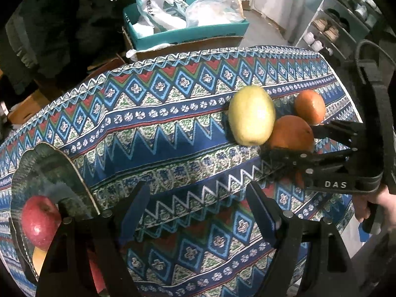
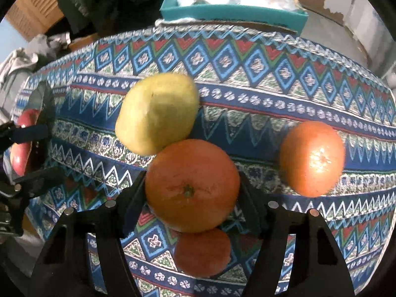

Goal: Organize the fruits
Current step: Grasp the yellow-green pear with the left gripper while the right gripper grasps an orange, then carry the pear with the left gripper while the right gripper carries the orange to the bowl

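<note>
right gripper [image 2: 191, 193] clamped on big orange [image 2: 191, 185], smaller orange [image 2: 201, 253] half hidden beneath, left gripper [image 1: 198, 212] apart, empty, red apple [image 1: 39, 222] partly cut off in glass plate [image 1: 49, 163]

Desk: covered by a patterned cloth [image 1: 173, 133] in blue, red, green and white.
Left end: glass plate [image 1: 37, 158].
Right half: yellow-green pear [image 2: 158, 113] touching a large orange [image 2: 191, 185]; one smaller orange [image 2: 311, 158] apart to its right, another [image 2: 201, 252] just beside it, nearer the camera.
</note>
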Demonstrator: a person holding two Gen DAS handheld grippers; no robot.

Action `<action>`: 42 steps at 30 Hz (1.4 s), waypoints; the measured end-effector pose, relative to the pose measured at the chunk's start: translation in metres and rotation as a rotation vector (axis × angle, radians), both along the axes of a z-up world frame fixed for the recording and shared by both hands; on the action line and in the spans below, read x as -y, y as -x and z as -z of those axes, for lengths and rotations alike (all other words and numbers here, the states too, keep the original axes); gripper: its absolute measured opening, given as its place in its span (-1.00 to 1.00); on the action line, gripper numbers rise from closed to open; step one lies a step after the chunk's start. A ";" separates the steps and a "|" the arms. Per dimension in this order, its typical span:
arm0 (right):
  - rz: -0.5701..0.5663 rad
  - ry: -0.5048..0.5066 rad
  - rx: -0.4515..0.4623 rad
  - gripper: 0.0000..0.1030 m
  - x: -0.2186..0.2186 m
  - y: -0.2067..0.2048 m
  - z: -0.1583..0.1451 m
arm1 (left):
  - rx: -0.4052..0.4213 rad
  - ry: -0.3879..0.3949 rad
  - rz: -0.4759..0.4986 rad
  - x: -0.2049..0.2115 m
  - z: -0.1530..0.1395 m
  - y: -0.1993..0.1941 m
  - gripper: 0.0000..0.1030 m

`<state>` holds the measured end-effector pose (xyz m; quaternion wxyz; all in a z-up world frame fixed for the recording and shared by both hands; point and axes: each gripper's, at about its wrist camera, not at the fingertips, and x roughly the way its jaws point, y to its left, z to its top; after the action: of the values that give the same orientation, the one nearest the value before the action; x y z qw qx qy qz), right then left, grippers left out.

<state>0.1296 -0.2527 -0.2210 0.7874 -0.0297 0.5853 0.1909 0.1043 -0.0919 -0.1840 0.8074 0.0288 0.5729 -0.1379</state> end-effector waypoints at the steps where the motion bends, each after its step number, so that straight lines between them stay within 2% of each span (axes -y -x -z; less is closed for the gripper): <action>1: 0.012 -0.009 0.012 0.36 0.005 0.001 -0.004 | -0.003 0.007 0.000 0.003 -0.001 -0.002 0.58; 8: 0.087 -0.047 0.078 0.35 0.032 0.005 -0.032 | -0.017 0.063 -0.006 0.019 -0.009 -0.012 0.58; 17: 0.194 -0.064 0.121 0.35 0.077 0.016 -0.056 | -0.019 0.068 0.021 0.055 -0.008 -0.036 0.58; 24: 0.246 -0.055 0.129 0.35 0.099 0.019 -0.059 | -0.048 0.065 0.035 0.076 0.007 -0.053 0.59; 33: 0.280 -0.061 0.116 0.35 0.115 0.020 -0.053 | -0.117 0.122 -0.015 0.082 0.035 -0.068 0.59; 37: 0.282 -0.069 0.110 0.35 0.116 0.019 -0.052 | -0.121 0.139 -0.035 0.082 0.043 -0.071 0.58; 42: 0.273 -0.067 0.106 0.35 0.113 0.019 -0.050 | -0.104 0.099 -0.023 0.084 0.046 -0.070 0.24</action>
<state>0.1110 -0.3659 -0.1714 0.8364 0.0666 0.5348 0.0998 0.1743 -0.1762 -0.2300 0.7785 -0.0251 0.6068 -0.1584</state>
